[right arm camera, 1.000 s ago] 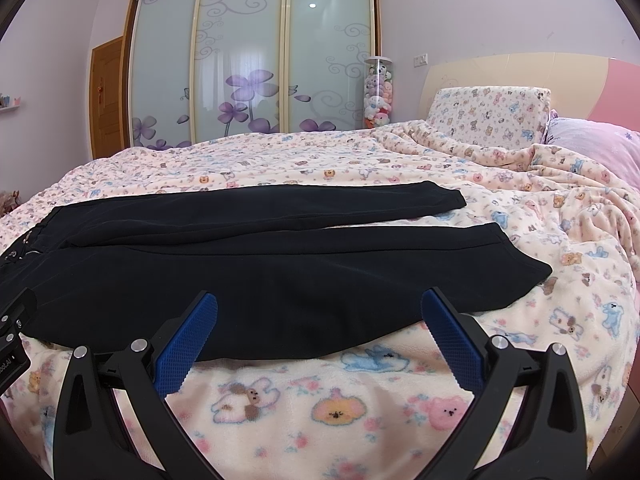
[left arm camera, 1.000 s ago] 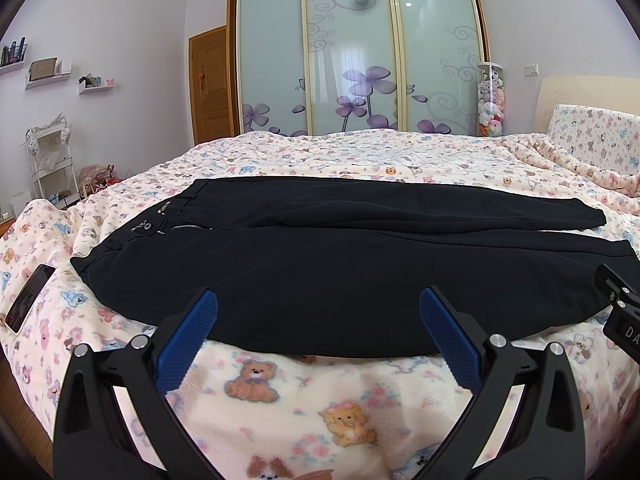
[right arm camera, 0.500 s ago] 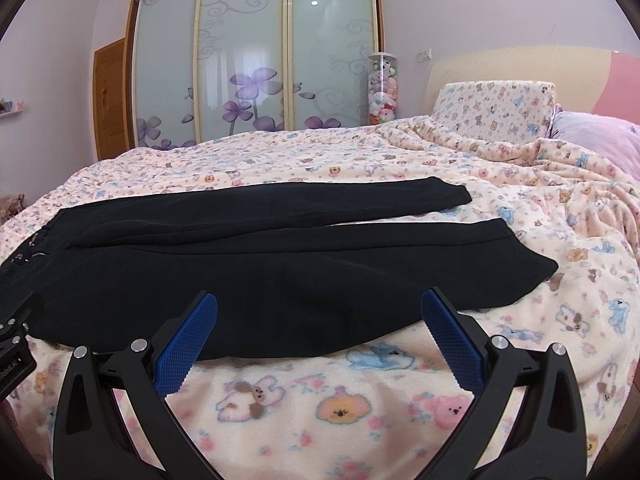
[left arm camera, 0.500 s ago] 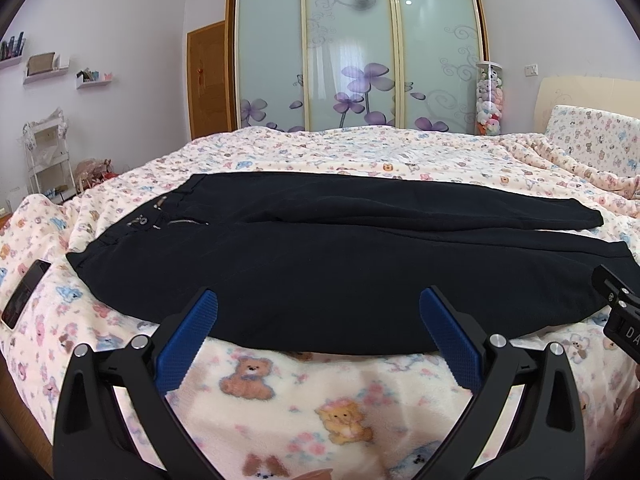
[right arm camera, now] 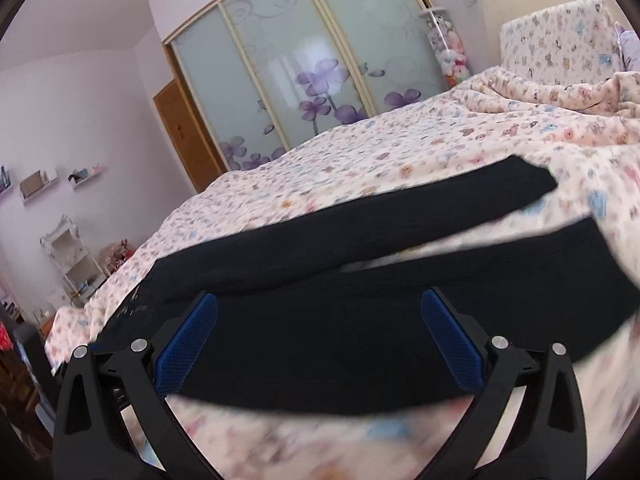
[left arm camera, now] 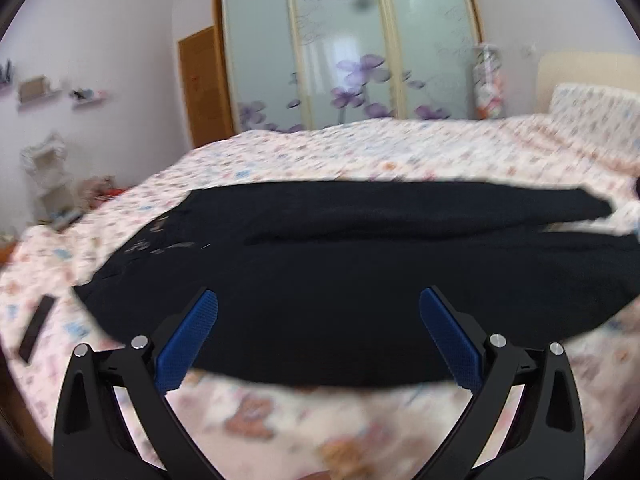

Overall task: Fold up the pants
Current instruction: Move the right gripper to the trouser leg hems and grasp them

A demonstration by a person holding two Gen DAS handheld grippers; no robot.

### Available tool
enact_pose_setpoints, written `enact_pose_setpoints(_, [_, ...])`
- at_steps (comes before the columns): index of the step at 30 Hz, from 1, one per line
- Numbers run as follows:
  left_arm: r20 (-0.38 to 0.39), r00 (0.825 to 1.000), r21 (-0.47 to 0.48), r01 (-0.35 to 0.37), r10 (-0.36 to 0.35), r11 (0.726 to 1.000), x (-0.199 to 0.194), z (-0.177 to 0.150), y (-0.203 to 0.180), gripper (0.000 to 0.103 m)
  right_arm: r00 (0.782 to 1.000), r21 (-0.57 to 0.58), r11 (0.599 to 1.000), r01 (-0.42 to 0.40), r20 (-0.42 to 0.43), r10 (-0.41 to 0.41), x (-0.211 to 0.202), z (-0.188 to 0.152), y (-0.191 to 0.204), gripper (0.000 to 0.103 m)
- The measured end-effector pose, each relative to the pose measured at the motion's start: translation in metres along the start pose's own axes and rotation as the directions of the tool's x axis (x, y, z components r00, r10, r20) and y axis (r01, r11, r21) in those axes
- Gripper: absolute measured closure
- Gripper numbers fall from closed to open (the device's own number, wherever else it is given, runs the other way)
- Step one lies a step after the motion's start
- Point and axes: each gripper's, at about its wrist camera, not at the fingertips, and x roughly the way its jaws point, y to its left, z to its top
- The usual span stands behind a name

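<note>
Black pants (left arm camera: 340, 276) lie spread flat on the bear-print bed (left arm camera: 360, 160), waist at the left, the two legs running to the right. They also show in the right wrist view (right arm camera: 360, 320), tilted. My left gripper (left arm camera: 318, 300) is open and empty, just above the near edge of the pants. My right gripper (right arm camera: 319, 300) is open and empty, over the near leg, with the view rolled to one side. Both views are blurred by motion.
A dark phone (left arm camera: 37, 330) lies on the bed's left edge. A pillow (right arm camera: 560, 40) and headboard are at the right. Sliding wardrobe doors (left arm camera: 344, 52), a wooden door (left arm camera: 200, 84) and a white rack (left arm camera: 48, 176) stand beyond the bed.
Both grippers have moved forward toward the pants. The right gripper has swung left and rolled, so its view now tilts. The pants have not moved.
</note>
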Motion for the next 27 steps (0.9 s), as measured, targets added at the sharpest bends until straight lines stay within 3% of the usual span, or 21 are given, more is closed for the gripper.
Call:
enact_pose_setpoints(4, [0.033, 0.999, -0.061, 0.038, -0.036, 0.997, 0.013, 0.011, 0.002, 0.002, 0.994, -0.09, 0.992, 0.09, -0.056, -0.095, 0.034, 0.062, -0.037, 0.001])
enact_pose_setpoints(7, [0.002, 0.998, -0.079, 0.064, -0.065, 0.995, 0.03, 0.005, 0.001, 0.002, 0.981, -0.12, 0.984, 0.13, -0.132, -0.146, 0.068, 0.096, -0.072, 0.001])
enact_pose_setpoints(12, [-0.066, 0.992, -0.092, 0.105, -0.112, 0.99, 0.049, -0.002, 0.006, 0.002, 0.957, -0.037, 0.978, 0.206, -0.203, -0.209, 0.123, 0.14, -0.148, 0.003])
enact_pose_setpoints(14, [-0.095, 0.987, -0.108, 0.119, -0.13, 0.987, 0.056, -0.003, 0.009, 0.002, 0.953, 0.033, 0.973, 0.23, -0.208, -0.219, 0.142, 0.154, -0.18, 0.021])
enact_pose_setpoints(17, [-0.114, 0.983, -0.121, 0.129, -0.143, 0.984, 0.061, -0.005, 0.009, 0.002, 0.939, 0.078, 0.953, 0.291, -0.213, -0.269, 0.17, 0.167, -0.214, 0.029])
enact_pose_setpoints(20, [-0.107, 0.982, -0.121, 0.144, -0.157, 0.982, 0.06, -0.005, 0.008, 0.002, 0.908, 0.05, 0.928, 0.37, -0.23, -0.35, 0.193, 0.168, -0.234, 0.038])
enact_pose_setpoints(25, [-0.111, 0.979, -0.108, 0.159, -0.17, 0.981, 0.061, -0.007, 0.004, 0.002, 0.868, 0.027, 0.892, 0.451, -0.245, -0.431, 0.22, 0.164, -0.261, 0.041])
enact_pose_setpoints(27, [-0.122, 0.978, -0.104, 0.157, -0.169, 0.982, 0.063, -0.008, 0.003, 0.002, 0.866, 0.039, 0.888, 0.459, -0.241, -0.438, 0.222, 0.162, -0.268, 0.041])
